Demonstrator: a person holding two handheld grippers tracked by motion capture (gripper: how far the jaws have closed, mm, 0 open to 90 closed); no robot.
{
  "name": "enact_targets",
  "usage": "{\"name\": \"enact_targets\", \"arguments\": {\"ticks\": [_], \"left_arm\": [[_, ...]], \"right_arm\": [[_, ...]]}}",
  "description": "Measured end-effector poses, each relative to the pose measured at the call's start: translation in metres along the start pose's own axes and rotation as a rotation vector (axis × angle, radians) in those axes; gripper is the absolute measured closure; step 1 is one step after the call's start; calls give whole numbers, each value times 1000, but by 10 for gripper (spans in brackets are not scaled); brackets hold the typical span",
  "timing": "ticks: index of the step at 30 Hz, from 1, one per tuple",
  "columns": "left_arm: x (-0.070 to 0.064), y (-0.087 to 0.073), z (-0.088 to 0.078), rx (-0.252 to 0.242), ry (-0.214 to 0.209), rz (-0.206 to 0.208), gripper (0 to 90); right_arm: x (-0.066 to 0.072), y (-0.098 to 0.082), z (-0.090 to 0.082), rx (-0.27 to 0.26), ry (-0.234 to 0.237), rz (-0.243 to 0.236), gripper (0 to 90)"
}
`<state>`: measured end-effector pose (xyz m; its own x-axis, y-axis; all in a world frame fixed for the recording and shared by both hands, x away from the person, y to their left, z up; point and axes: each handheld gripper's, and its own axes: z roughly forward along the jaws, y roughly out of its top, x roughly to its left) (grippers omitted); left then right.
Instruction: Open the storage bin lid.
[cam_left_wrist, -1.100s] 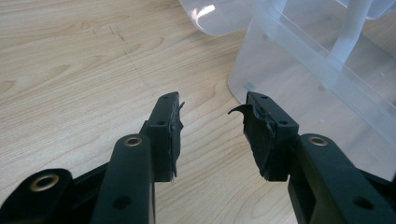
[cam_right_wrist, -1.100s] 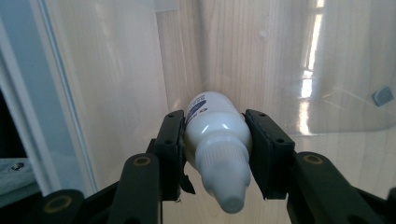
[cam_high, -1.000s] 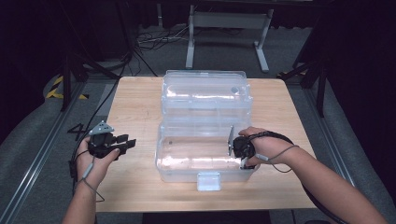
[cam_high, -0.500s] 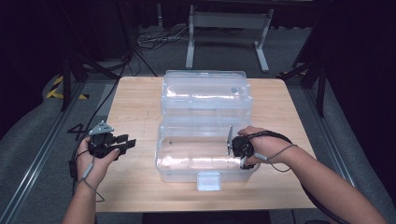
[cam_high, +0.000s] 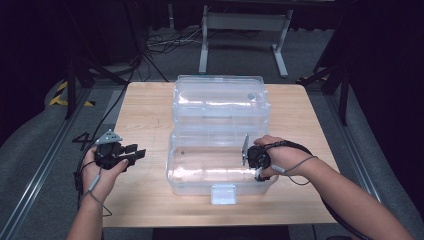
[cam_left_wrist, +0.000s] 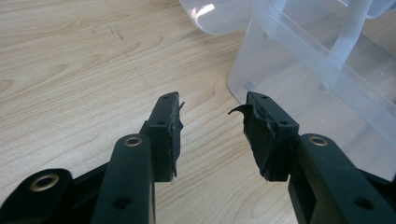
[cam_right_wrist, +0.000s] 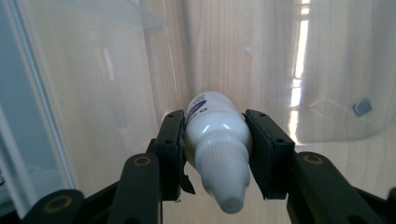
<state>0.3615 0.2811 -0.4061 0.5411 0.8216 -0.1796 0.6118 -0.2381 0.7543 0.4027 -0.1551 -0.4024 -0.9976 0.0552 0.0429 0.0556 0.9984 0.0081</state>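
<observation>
A clear plastic box stands open in the middle of the wooden table, its lid folded back on the far side. My right gripper is inside the box at its right end, shut on a small white bottle whose ribbed cap points back at the camera. My left gripper hovers over the table left of the box. Its jaws stand open with nothing between them, aimed at the box's near corner.
The box has a white latch on its front wall, near the table's front edge. A metal stand and cables lie on the dark floor behind the table. Bare wood shows left and right of the box.
</observation>
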Motion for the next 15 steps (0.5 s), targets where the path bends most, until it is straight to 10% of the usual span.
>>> {"name": "enact_targets", "arguments": {"ticks": [15], "left_arm": [[1, 0, 0, 0, 2, -1, 570]], "right_arm": [[2, 5, 9, 29, 13, -27, 600]]}}
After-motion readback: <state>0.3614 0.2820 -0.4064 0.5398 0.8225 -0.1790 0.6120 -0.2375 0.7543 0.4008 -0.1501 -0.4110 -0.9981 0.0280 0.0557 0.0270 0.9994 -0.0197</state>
